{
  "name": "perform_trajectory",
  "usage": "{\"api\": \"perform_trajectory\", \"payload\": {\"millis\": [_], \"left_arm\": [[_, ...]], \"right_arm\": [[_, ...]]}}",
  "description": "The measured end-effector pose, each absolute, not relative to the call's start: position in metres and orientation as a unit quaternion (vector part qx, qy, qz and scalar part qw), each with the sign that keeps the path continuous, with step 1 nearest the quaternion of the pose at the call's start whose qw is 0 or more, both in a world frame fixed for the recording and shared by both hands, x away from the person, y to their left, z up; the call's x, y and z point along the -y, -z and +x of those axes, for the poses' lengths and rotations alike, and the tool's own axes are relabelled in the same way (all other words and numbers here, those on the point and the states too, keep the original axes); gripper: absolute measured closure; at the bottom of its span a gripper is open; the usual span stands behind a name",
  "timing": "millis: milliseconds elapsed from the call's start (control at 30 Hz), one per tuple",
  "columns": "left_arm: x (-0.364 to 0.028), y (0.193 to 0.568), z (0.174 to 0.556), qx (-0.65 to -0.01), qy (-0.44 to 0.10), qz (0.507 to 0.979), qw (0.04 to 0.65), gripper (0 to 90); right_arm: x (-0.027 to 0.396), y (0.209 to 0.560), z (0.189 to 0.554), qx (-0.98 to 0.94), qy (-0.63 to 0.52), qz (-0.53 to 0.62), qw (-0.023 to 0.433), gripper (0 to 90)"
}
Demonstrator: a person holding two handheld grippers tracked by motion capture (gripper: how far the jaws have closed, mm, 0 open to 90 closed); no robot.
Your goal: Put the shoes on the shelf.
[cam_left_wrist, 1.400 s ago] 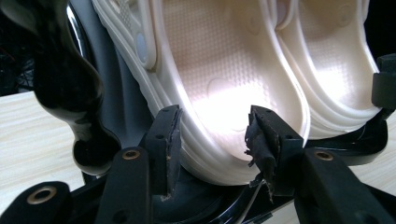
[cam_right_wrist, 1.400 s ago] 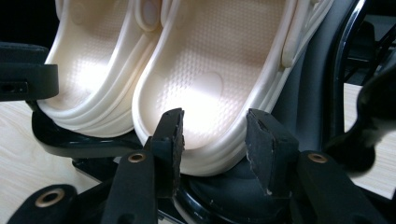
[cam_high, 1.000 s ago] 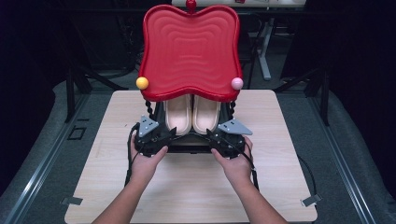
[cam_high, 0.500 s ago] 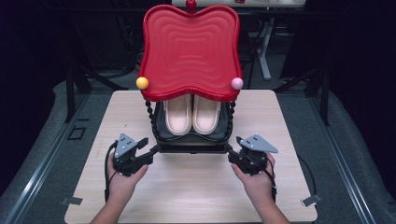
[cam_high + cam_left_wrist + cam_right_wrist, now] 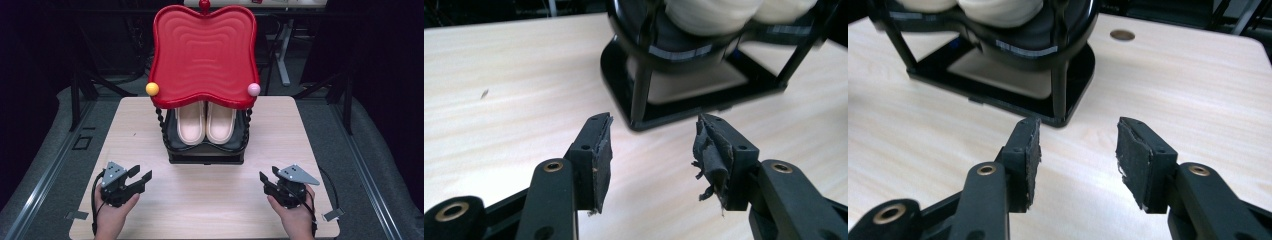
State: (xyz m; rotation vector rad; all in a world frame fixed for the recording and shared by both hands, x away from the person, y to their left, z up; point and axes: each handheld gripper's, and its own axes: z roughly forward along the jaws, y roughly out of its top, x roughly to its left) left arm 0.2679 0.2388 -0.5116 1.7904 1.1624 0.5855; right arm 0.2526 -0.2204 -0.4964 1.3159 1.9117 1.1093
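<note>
A black rack [image 5: 205, 152] stands mid-table under a wavy red top [image 5: 204, 55]. On its shelf lies a pair of cream slippers [image 5: 205, 122]. My left gripper [image 5: 141, 173] rests near the front left of the table, held by a hand, jaws open and empty. My right gripper [image 5: 268, 174] mirrors it at the front right; its jaws have just been opening wider with nothing between them. In the left gripper view the left gripper [image 5: 653, 120] points at the rack's base [image 5: 624, 95]. In the right gripper view the right gripper [image 5: 1078, 122] faces the base's other corner [image 5: 1073, 75].
A yellow ball [image 5: 152, 88] and a pink ball [image 5: 254, 89] sit at the red top's front corners. The wooden table [image 5: 300, 130] has a round hole [image 5: 1122, 35] near its far right. Dark floor, rails and desk legs surround the table.
Both grippers have drawn back from the rack's front towards the near table edge and spread apart, the left to the left, the right to the right. The rack has stayed put.
</note>
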Motion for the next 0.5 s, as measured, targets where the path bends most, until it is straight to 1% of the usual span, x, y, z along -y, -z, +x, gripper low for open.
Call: {"api": "perform_trajectory", "payload": {"millis": [200, 333, 500], "left_arm": [[-0.244, 0.525, 0.26, -0.47, -0.23, 0.732, 0.435, 49.0], [-0.245, 0.537, 0.258, -0.463, -0.242, 0.745, 0.415, 49.0], [-0.245, 0.55, 0.261, -0.469, -0.218, 0.751, 0.41, 50.0]], "right_arm": [[0.224, 0.511, 0.246, -0.724, -0.405, 0.486, 0.275, 51.1], [0.222, 0.523, 0.246, -0.732, -0.397, 0.479, 0.279, 51.0], [0.223, 0.539, 0.251, -0.733, -0.388, 0.492, 0.265, 51.3]]}}
